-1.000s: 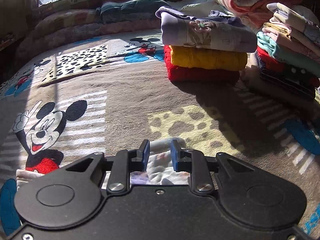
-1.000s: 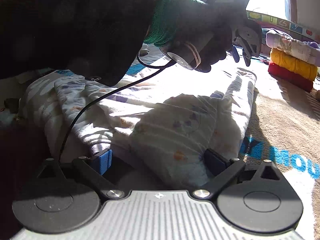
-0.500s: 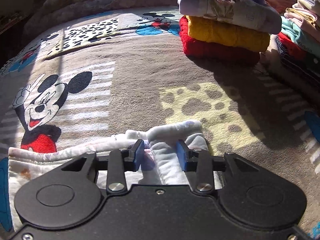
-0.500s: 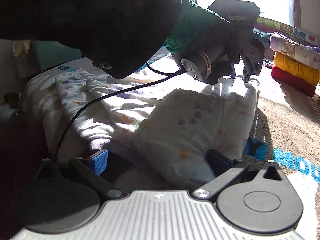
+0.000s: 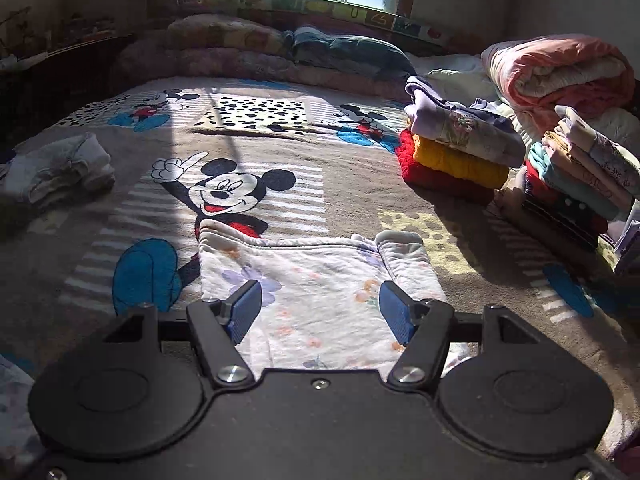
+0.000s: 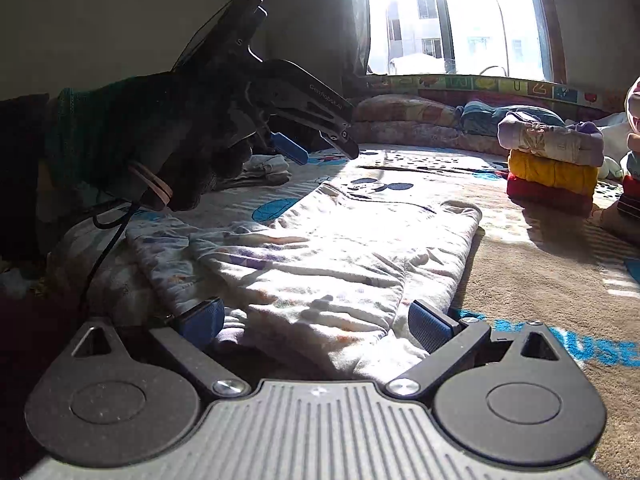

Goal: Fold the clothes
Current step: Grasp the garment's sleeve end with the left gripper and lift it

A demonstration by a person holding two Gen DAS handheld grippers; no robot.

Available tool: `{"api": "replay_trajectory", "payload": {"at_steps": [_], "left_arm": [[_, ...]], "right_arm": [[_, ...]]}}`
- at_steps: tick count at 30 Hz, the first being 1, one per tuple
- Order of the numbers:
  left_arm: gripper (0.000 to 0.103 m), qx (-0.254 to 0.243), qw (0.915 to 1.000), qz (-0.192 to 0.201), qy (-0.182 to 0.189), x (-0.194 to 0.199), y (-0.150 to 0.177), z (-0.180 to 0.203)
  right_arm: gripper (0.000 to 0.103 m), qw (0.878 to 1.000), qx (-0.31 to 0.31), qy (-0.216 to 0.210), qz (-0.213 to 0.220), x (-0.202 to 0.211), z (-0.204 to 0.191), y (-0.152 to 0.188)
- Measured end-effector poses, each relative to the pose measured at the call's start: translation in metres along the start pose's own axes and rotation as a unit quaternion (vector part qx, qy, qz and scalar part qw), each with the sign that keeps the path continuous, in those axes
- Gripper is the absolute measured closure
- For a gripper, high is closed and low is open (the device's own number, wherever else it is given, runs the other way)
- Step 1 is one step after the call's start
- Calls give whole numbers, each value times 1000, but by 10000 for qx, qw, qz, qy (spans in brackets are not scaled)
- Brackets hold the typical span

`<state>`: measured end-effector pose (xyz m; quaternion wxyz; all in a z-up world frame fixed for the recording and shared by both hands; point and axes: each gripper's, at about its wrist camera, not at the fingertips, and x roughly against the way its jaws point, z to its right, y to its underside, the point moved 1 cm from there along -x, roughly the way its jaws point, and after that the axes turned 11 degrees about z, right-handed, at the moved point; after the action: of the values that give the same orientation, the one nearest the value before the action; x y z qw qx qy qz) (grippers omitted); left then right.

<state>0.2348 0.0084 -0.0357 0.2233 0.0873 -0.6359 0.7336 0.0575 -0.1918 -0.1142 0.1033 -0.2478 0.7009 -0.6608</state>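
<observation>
Left hand-held gripper [image 5: 320, 312] lifted, released; garment [image 5: 320, 280] lies lengthwise toward window.

On the blanket [image 6: 540, 280], blue capital letters near the right edge read "USE" in the right wrist view, with part of an earlier letter hidden behind the right gripper [image 6: 316, 326]. The left gripper [image 6: 320, 146] bears small pale lettering along its side, too blurred to read surely. The sill strip [image 6: 500, 88] shows a "U" and other characters that stay unclear.
</observation>
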Motion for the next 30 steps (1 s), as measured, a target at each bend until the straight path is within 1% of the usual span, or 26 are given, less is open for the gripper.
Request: {"api": "replay_trajectory", "payload": {"at_steps": [3,5,8,10,13,14,16,20,23,27,28,30], "left_arm": [[38,769,9967,236,-48,45,8,-35],[38,1246,9915,363,-80,71,17,-55],[38,1778,9825,499,-247,102,35,-81],[38,2074,9763,516,-345,114,50,-94],[38,2542,9656,482,-270,125,74,-108],[38,2694,9616,478,-229,128,81,-112],[39,3067,9508,432,-103,127,96,-117],[39,3538,9345,320,205,115,114,-113],[40,3762,9254,316,336,109,121,-112],[40,4062,9126,210,419,97,130,-113],[41,4096,9111,204,420,95,131,-113],[41,4140,9093,197,376,90,133,-114]], "right_arm": [[6,9999,38,90,68,17,4,-4],[6,9998,82,152,88,23,6,-6],[6,9997,145,196,94,27,6,-6],[6,9996,172,198,69,25,5,-4],[6,9996,251,113,40,19,-1,0],[6,9995,291,71,33,17,-3,2],[6,9993,377,-74,-10,12,-11,5],[6,9988,442,-168,-113,2,-18,12],[6,9987,418,-172,-237,-6,-19,16],[6,9966,436,-197,-664,-17,-19,28],[6,9958,455,-185,-767,-19,-19,31],[6,9953,472,-216,-815,-19,-20,33]]}}
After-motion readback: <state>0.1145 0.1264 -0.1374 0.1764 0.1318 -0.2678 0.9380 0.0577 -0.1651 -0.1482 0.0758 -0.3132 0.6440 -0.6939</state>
